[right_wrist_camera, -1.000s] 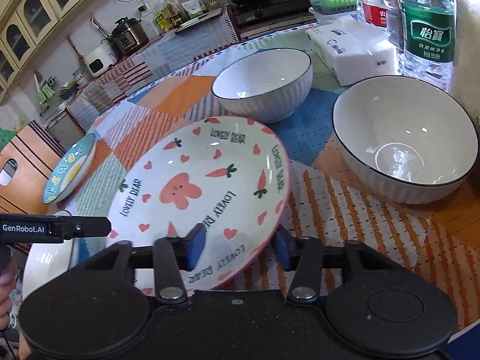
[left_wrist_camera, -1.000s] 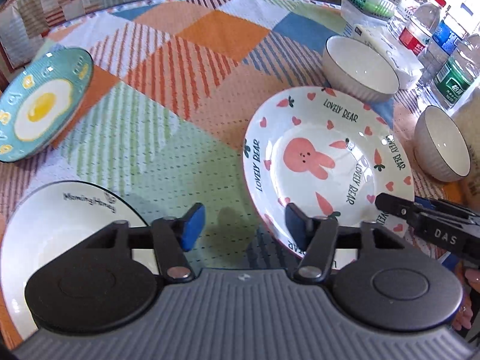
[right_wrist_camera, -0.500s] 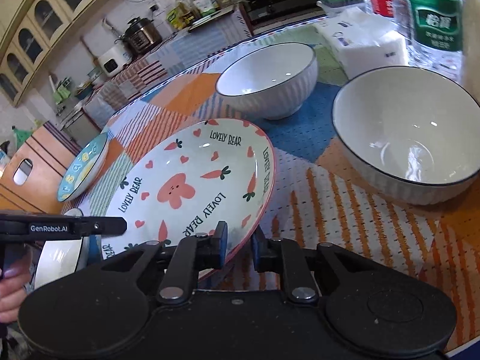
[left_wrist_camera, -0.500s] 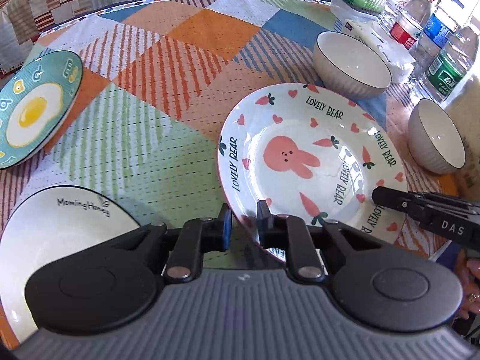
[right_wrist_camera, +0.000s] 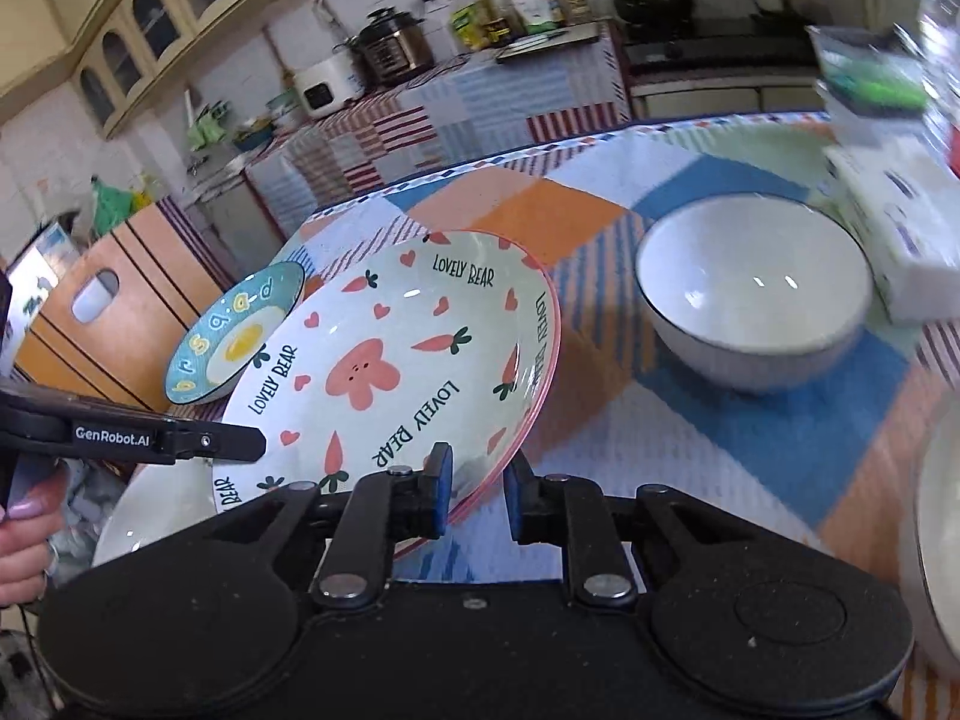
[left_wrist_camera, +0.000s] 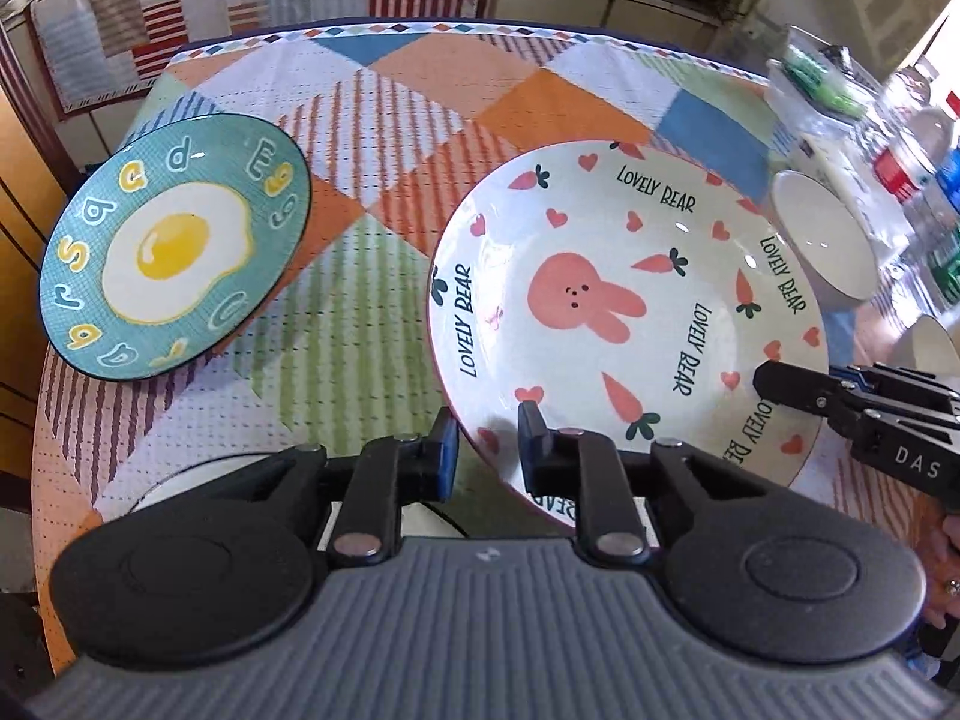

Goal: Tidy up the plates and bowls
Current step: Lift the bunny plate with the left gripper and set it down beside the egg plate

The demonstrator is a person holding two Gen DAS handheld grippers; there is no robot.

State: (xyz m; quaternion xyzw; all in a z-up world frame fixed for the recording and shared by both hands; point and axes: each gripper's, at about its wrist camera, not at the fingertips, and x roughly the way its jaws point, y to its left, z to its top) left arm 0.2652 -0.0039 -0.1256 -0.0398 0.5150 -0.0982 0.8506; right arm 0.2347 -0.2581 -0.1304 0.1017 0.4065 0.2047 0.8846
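The pink rabbit "Lovely Bear" plate (left_wrist_camera: 630,312) is lifted off the table and tilted. My left gripper (left_wrist_camera: 487,443) is shut on its near rim. My right gripper (right_wrist_camera: 478,483) is shut on the opposite rim of the same plate (right_wrist_camera: 384,372). A white "Morning Honey" plate (left_wrist_camera: 198,477) lies under my left gripper, mostly hidden; it also shows in the right wrist view (right_wrist_camera: 162,510). A teal fried-egg plate (left_wrist_camera: 174,246) lies at the left. A white ribbed bowl (right_wrist_camera: 756,312) stands on the table to the right; a second bowl's rim (right_wrist_camera: 936,534) shows at the right edge.
The table has a patchwork cloth (left_wrist_camera: 420,108). Water bottles (left_wrist_camera: 918,144), a tissue pack (right_wrist_camera: 900,222) and a clear box with green items (right_wrist_camera: 870,78) crowd the far right. Kitchen counters and a wooden cabinet (right_wrist_camera: 108,312) lie beyond the table.
Both grippers closed on the rabbit plate's rim, then lifted it off the table and carried it left, over the white plate.
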